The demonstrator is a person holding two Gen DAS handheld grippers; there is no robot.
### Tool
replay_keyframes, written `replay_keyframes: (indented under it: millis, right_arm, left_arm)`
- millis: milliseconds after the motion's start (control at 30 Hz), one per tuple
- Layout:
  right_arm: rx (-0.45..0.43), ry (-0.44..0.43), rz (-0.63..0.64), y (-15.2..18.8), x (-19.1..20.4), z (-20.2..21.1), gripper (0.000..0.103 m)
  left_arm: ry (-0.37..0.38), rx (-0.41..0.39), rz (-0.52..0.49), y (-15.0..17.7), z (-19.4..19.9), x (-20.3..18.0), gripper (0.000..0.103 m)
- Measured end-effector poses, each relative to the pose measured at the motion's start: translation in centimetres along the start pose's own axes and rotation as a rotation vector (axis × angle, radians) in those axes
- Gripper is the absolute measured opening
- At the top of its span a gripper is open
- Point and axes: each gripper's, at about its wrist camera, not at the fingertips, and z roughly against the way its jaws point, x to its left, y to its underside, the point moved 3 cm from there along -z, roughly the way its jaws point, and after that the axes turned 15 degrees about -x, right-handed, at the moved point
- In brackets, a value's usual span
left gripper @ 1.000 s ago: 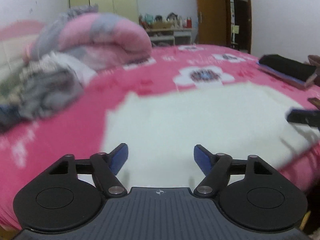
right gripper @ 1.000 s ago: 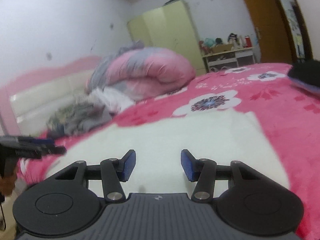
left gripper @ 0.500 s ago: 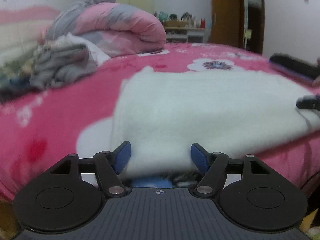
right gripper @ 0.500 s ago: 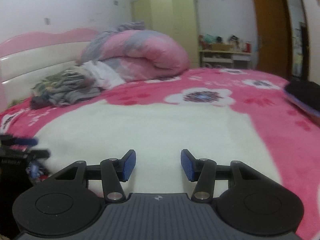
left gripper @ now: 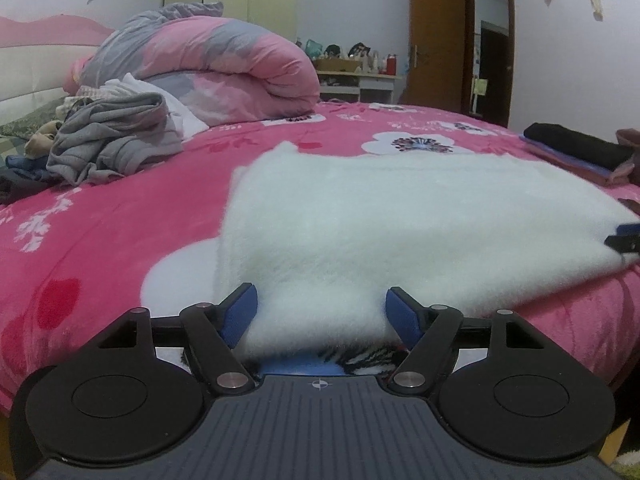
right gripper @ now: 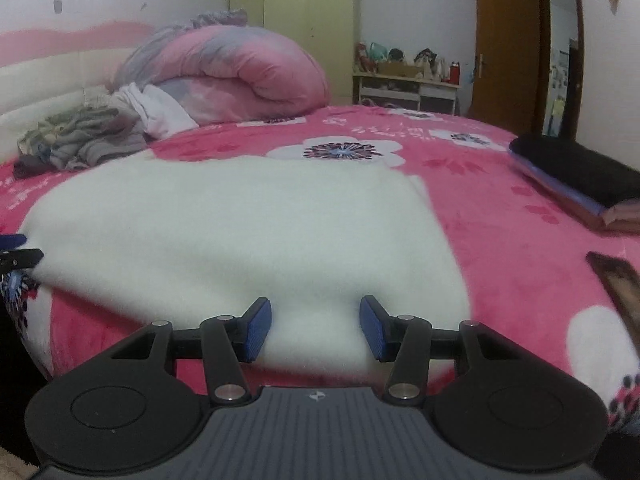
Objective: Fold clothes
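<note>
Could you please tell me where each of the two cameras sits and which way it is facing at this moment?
Left wrist: sits on the left gripper at the bed's near edge, looks across the white garment toward the rolled quilt and door; its own blue fingers show, with the other gripper's tip at right.
Right wrist: sits on the right gripper, same direction, over the garment's other near corner; its own fingers show.
Shared: garment, quilt, grey clothes pile, dark folded stack.

Pale walls; yellow-green wardrobe at back; right of it, cluttered white shelf unit, then brown wooden door, apparently ajar.
</note>
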Motion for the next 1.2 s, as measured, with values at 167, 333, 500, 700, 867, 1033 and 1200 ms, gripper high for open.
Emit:
replay_keyframes:
  millis: [167, 333, 500, 700, 867, 1033, 1200]
  right_arm:
    - [0.002, 0.032, 0.004, -0.9, -0.8, 1.1, 0.051]
    - [0.026, 0.039, -0.073, 0.2, -3.1, 1.1, 0.05]
    - [-0.022, 0.042, -0.051, -2.4, -2.6, 1.9, 0.047]
    - [-0.158, -0.01, -0.076, -5.6, -1.5, 0.9, 0.047]
    - [-0.069, -0.016, -0.061, -3.2, -0.3, -3.8, 0.047]
    - [-0.015, -0.029, -0.124, -2.4, -1.5, -4.7, 0.047]
    - [-0.089, -0.056, -0.193, -5.6, -1.5, -4.4, 0.048]
  left_arm:
    - [0.008, 0.006, -0.004, -0.1, 0.0, 0.0, 0.073]
    - [0.017, 0.013, -0.021, -0.3, 0.2, -0.1, 0.074]
    - [0.039, -0.012, -0.117, -2.2, 1.0, -0.9, 0.084]
    - [0.109, -0.061, -0.108, -5.1, -1.4, -2.6, 0.085]
    - [0.099, 0.052, 0.038, -3.8, -6.5, -2.5, 0.086]
    - [0.083, 0.091, 0.013, -4.6, -7.2, -2.4, 0.086]
    - [0.086, 0.034, -0.002, -6.6, -8.2, -3.4, 0.087]
